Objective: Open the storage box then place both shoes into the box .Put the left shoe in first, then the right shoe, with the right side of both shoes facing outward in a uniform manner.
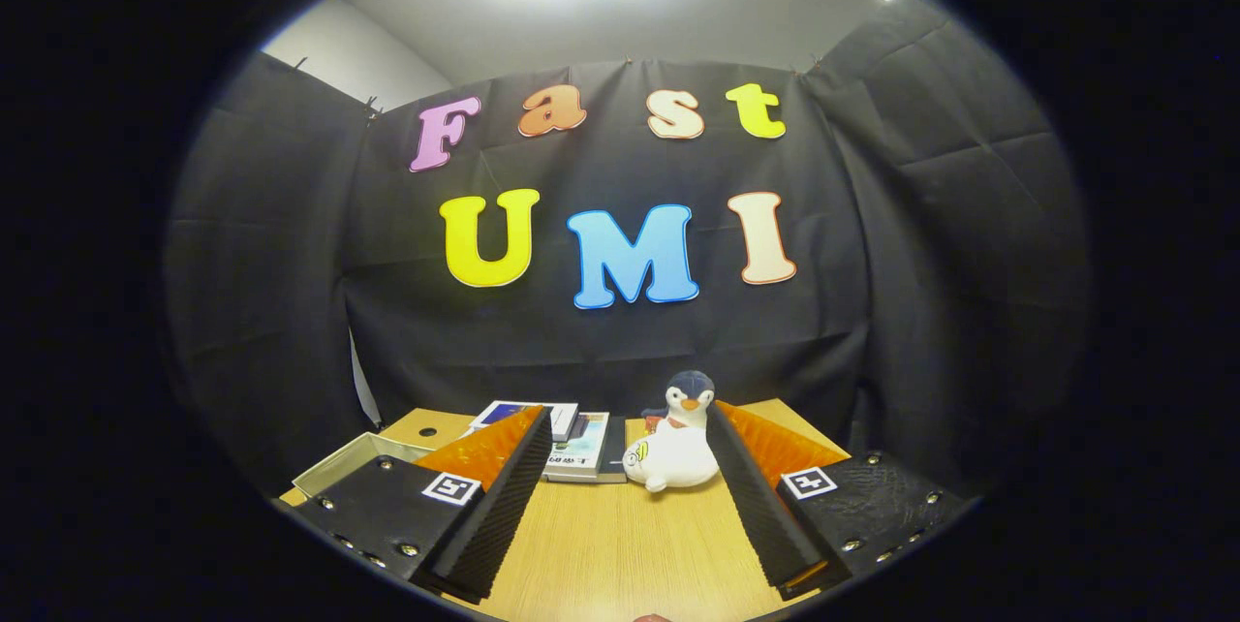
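Tool (620,491) held level above a light wood-grain worktop (620,554), its two ridged fingers spread wide with nothing between them but bare surface. Beyond the fingertips, at about 12 o'clock, sits a small plush penguin with a dark head, orange beak and white belly (675,443), close to the right finger's tip; to its left, near 11 o'clock, lies a low stack of flat printed books or cartons (572,443). At about 10 o'clock, partly hidden behind the left finger's body, a pale shallow open-topped tray or box (354,462) rests on the worktop's edge; whether this is the storage box named in the task cannot be told. No shoe can be picked out on the worktop ahead. Risk, as a judgement: with the task's things unidentified ahead of the fingers, an advance straight on would meet the penguin or the stack instead, toppling or pushing them; a swing toward 10 o'clock with the fingers this wide could clip the pale tray's rim and slide it off the worktop's edge.
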### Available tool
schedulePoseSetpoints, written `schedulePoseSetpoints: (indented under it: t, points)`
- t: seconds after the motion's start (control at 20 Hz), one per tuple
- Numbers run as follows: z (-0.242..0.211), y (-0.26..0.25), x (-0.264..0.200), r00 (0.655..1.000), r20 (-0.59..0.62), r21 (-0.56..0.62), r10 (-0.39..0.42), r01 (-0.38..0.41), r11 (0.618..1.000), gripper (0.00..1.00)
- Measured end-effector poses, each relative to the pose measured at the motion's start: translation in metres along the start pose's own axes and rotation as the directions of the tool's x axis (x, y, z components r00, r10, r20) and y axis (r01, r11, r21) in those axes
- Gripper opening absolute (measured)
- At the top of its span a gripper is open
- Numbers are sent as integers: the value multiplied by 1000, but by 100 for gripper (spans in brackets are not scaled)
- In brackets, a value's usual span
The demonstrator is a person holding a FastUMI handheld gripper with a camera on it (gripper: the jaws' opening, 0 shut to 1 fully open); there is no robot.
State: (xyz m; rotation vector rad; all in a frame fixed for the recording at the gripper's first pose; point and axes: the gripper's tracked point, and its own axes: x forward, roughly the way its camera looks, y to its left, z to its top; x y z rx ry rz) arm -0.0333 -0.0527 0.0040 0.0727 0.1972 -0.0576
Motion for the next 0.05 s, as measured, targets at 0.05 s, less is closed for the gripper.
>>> schedulePoseSetpoints:
  t: [0.05]
  points:
    - [-1,0,-1,1000,12,1,3,-3,1000,97]
